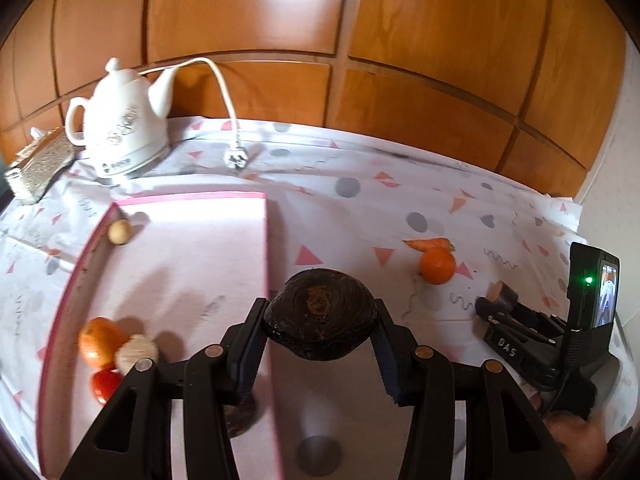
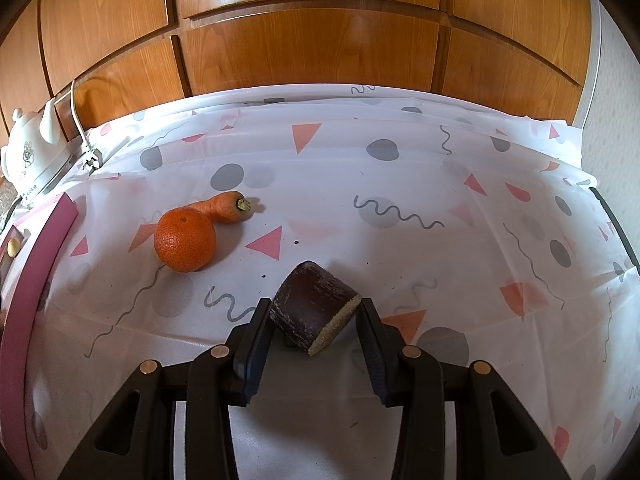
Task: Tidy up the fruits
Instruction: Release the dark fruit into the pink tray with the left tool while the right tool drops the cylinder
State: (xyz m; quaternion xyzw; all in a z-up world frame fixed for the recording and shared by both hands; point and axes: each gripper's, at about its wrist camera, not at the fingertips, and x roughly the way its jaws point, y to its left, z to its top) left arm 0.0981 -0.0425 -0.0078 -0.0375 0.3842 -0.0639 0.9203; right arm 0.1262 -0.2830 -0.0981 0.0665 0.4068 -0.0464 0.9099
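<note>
Bright; glare on wood panels (image 1: 248, 12); fisheye-bent edges, slight blur.

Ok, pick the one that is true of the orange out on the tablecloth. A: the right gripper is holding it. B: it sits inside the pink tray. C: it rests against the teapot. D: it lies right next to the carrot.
D: the orange lies on the tablecloth right beside the carrot, outside the pink tray, while the right gripper has the dark cut piece between its fingers.

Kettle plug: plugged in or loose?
Loose. The kettle's white plug lies on the patterned tablecloth with its prongs bare, the cord looping back to the kettle; no socket is visible.
</note>
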